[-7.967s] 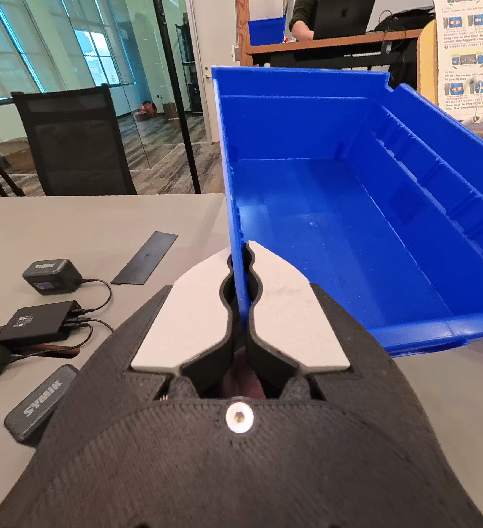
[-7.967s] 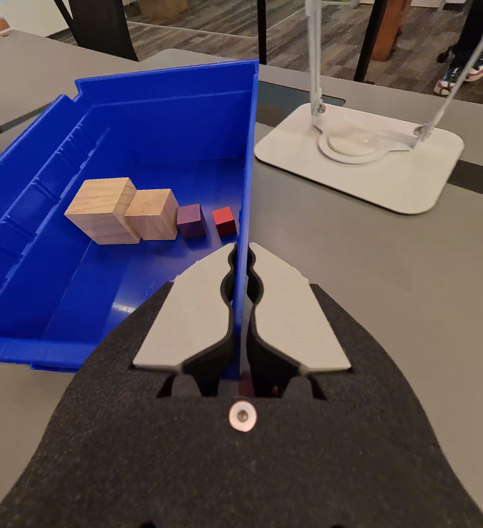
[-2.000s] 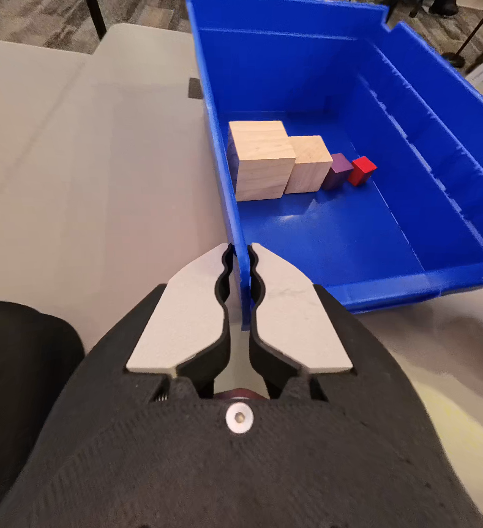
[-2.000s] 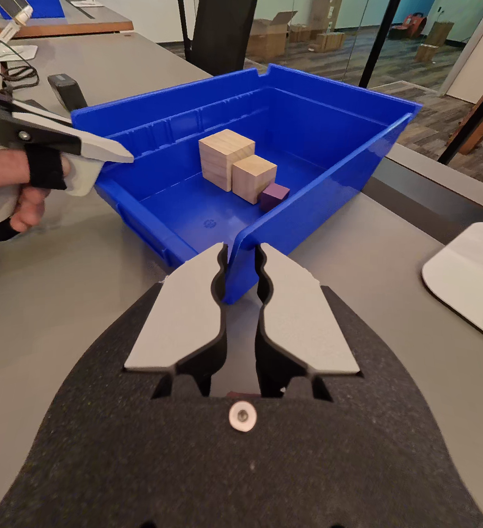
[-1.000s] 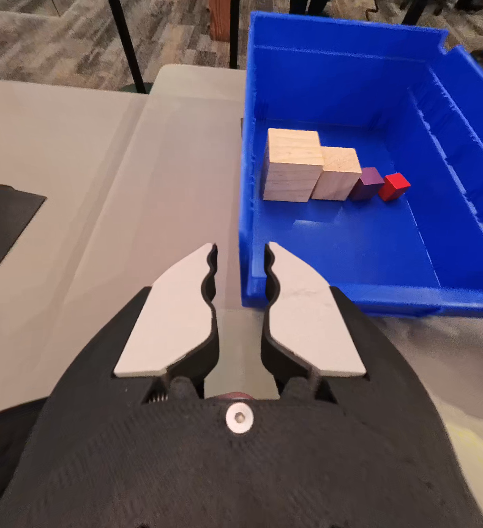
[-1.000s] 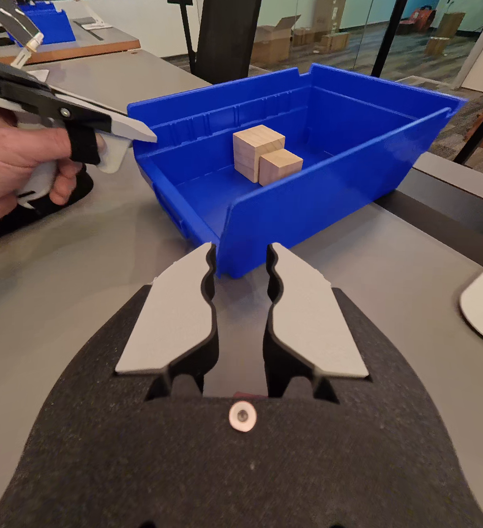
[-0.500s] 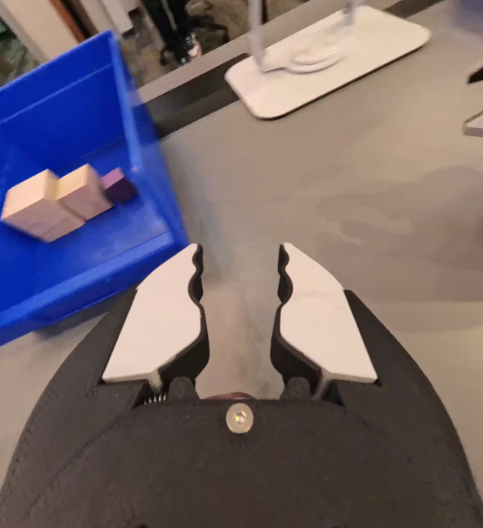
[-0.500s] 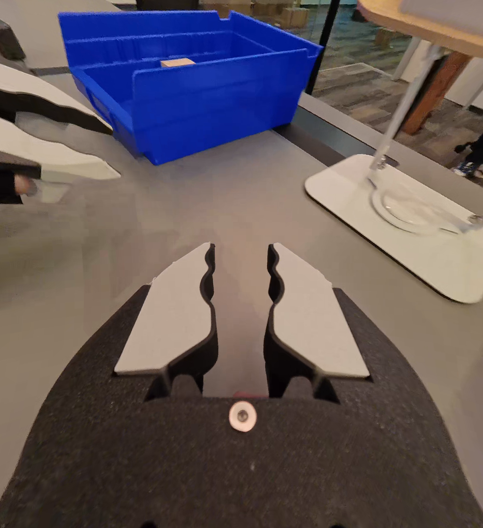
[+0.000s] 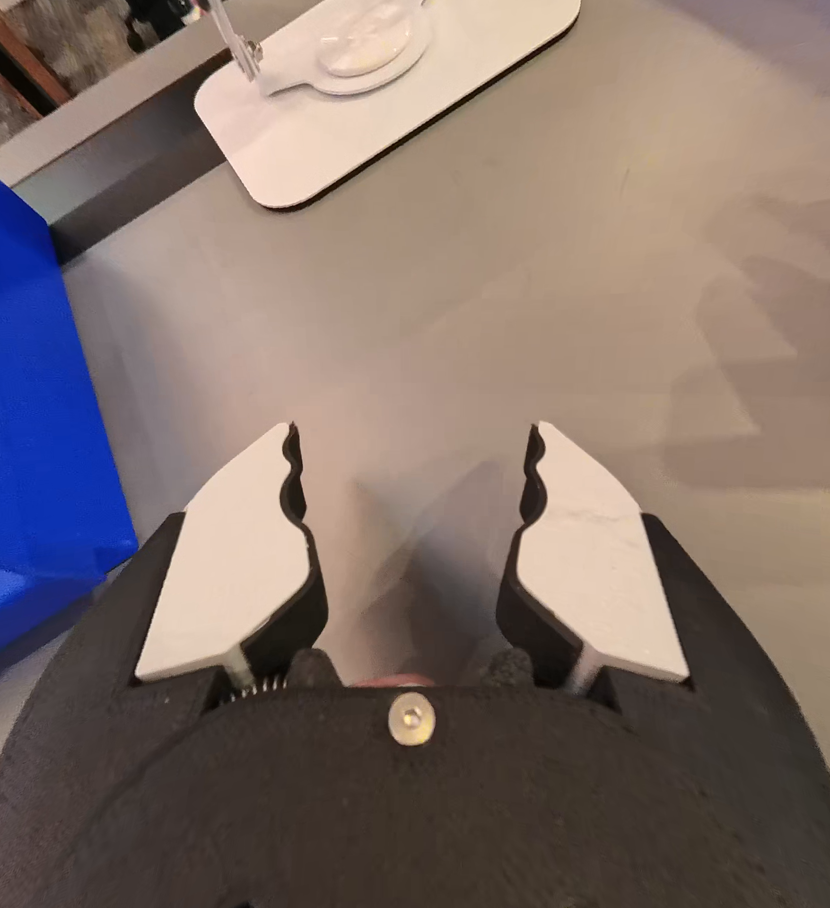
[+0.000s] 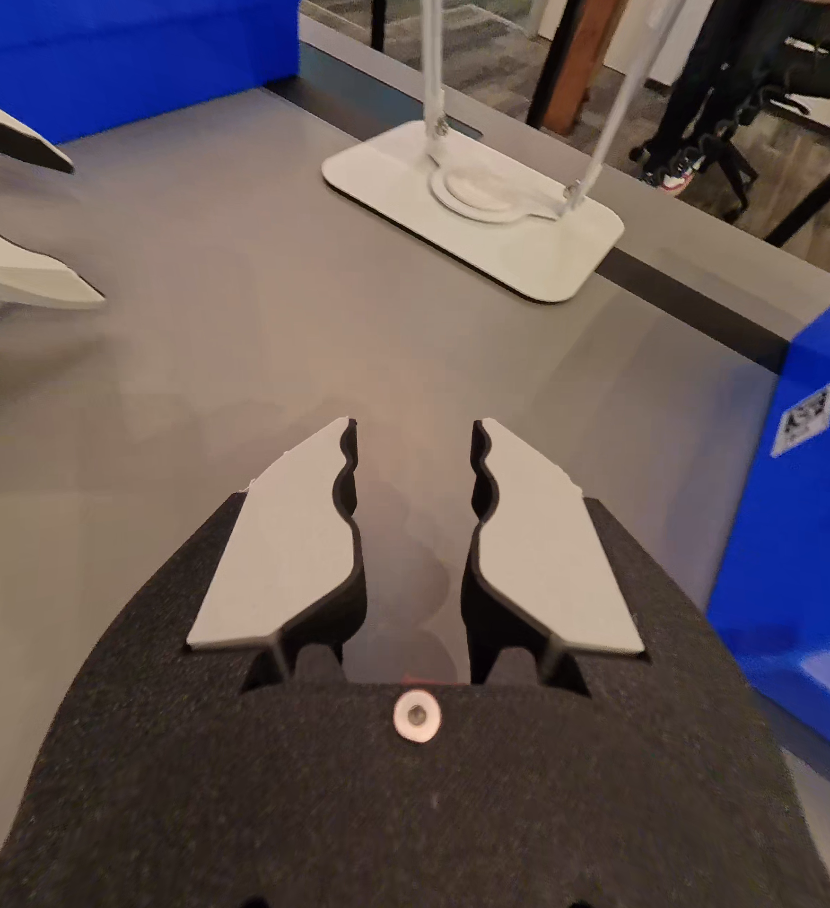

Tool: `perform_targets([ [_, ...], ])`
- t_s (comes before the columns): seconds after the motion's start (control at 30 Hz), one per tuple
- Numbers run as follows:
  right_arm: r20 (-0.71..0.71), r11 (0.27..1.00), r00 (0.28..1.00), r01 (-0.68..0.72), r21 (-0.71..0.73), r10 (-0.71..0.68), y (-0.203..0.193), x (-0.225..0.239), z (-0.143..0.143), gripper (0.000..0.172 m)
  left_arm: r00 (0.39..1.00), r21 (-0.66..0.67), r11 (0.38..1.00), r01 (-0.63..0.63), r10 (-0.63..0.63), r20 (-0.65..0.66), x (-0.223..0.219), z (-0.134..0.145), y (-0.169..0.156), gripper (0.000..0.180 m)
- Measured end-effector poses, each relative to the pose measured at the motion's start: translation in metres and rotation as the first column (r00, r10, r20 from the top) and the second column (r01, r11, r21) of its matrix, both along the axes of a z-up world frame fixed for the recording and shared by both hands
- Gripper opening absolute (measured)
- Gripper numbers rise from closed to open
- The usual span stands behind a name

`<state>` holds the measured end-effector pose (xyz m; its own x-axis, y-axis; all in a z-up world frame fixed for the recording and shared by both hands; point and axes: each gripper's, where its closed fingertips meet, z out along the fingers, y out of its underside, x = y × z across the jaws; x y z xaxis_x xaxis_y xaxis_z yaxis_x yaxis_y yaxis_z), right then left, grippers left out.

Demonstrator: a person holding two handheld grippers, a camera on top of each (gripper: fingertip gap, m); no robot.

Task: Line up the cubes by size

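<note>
Cubes are showing nowhere, so we are judging nothing; left gripper (image 9: 412,427) and right gripper (image 10: 414,423) are gaping empty.

Grey table (image 10: 255,255), carpet floor (image 10: 491,44) (blurry), office chair (image 10: 815,73)

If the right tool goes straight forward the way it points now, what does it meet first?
Probably the white stand base. The right tool is open and empty, and only bare grey table lies before that, though depth is hard to judge.

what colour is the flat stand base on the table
White, with a dark edge; the stand base shows best in the right wrist view.
</note>
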<state>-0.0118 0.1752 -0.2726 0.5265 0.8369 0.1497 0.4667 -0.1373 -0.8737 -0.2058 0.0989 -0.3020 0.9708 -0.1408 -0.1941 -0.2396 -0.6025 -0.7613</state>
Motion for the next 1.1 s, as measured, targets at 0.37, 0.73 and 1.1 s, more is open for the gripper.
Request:
perform_targets([
  [0.37,0.124,0.994,0.989,0.087,-0.073,-0.078,0.011,0.030,-0.023,0.058,0.997,-0.114,0.993,-0.030,0.039,0.073,-0.010,-0.016,0.005,0.095],
  [0.73,0.174,0.992,0.983,0.080,-0.102,-0.061,0.009,0.034,-0.032,0.055,0.995,-0.092,0.996,-0.008,0.018,0.100,-0.009,-0.012,0.000,0.095],
  [1.1,0.177,0.978,0.984,0.044,-0.204,-0.007,0.006,0.032,-0.041,0.059,0.989,0.105,0.990,0.090,-0.077,-0.127,-0.076,0.084,-0.046,0.098],
])
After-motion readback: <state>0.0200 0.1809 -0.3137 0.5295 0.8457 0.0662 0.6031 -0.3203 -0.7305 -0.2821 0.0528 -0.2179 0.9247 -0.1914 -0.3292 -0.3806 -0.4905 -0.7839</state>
